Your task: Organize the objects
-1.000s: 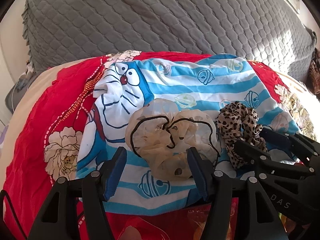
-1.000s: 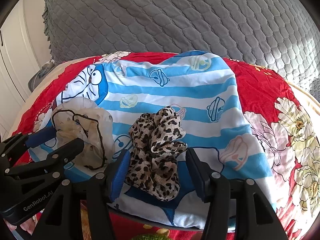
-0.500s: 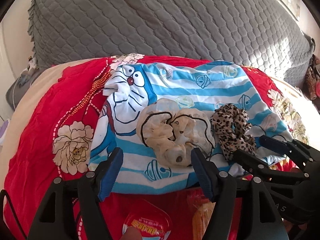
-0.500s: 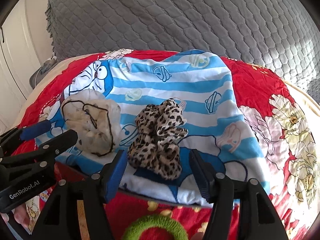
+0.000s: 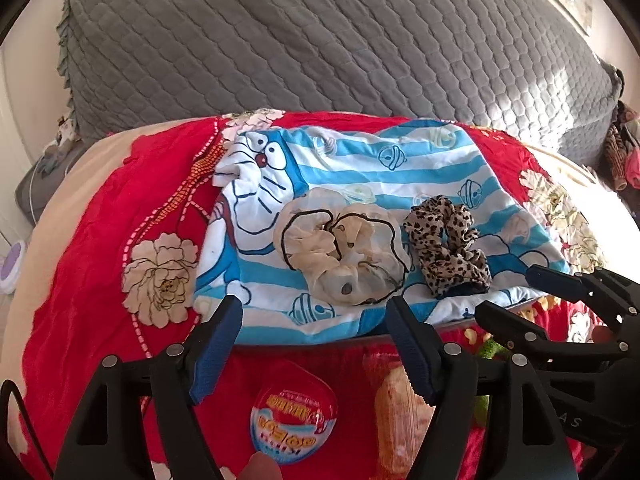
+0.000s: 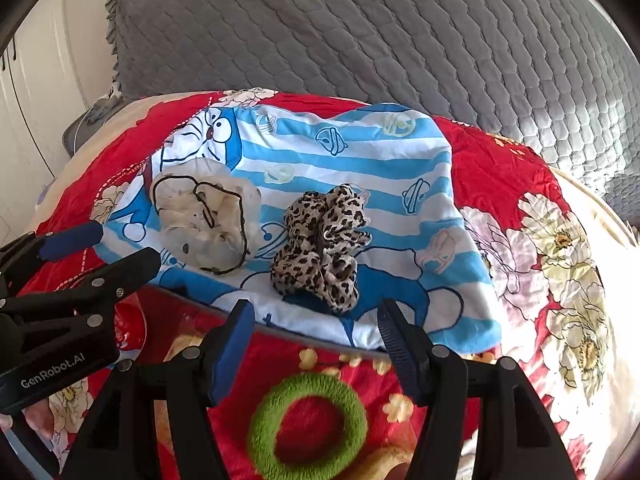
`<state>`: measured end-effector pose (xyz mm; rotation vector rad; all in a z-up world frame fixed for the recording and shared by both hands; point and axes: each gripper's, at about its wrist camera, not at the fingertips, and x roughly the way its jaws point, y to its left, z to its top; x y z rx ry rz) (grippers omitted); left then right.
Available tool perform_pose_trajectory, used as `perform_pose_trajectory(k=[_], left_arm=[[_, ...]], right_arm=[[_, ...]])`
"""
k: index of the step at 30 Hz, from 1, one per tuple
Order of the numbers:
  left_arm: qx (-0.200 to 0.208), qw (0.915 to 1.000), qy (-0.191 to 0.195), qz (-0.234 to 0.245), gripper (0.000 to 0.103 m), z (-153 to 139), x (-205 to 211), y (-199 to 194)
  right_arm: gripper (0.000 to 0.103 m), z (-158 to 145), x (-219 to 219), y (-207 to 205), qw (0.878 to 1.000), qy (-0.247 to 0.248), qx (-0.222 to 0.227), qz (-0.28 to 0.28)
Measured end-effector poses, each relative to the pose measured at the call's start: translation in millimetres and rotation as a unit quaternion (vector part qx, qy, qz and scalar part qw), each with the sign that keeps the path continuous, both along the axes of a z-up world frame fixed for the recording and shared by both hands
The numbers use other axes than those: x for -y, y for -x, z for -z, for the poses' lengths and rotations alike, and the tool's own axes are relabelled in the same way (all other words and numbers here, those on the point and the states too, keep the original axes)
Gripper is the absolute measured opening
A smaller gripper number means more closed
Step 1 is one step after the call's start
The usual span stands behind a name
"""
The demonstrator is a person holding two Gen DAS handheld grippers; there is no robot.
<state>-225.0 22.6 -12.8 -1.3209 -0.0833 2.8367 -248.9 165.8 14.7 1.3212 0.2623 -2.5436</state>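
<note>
A cream scrunchie (image 5: 344, 256) (image 6: 206, 222) and a leopard scrunchie (image 5: 446, 246) (image 6: 320, 244) lie side by side on a blue-striped cartoon cloth (image 5: 360, 168) (image 6: 352, 156). My left gripper (image 5: 316, 340) is open and empty, just short of the cream scrunchie. My right gripper (image 6: 316, 332) is open and empty, just short of the leopard scrunchie. A green ring (image 6: 308, 424) lies on the red sheet under the right gripper. A red-lidded snack cup (image 5: 294, 424) and a snack packet (image 5: 400, 420) lie under the left gripper.
The cloth covers a raised flat board on a red floral bedsheet (image 5: 112, 240) (image 6: 540, 240). A grey quilted headboard (image 5: 320, 40) (image 6: 380, 32) stands behind. Each gripper shows at the side of the other's view.
Both grippers have pulled back and up from the scrunchies, which lie farther away now. The green ring, snack cup and packet have come into view below.
</note>
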Motion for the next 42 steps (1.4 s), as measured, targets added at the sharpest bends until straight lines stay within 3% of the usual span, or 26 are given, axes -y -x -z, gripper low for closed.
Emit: perform_pose_trajectory(k=[23, 42], left_arm=[[-0.014, 0.9997, -0.008, 0.017, 0.077, -30, -2, -49], [-0.021, 0.9996, -0.006, 0.015, 0.077, -47, 1, -85]], right_arm=[[0.064, -46, -14, -50, 1.000, 0.001, -0.010, 0.001], [0.066, -60, -16, -83, 1.000, -0.001, -0.010, -0.003]])
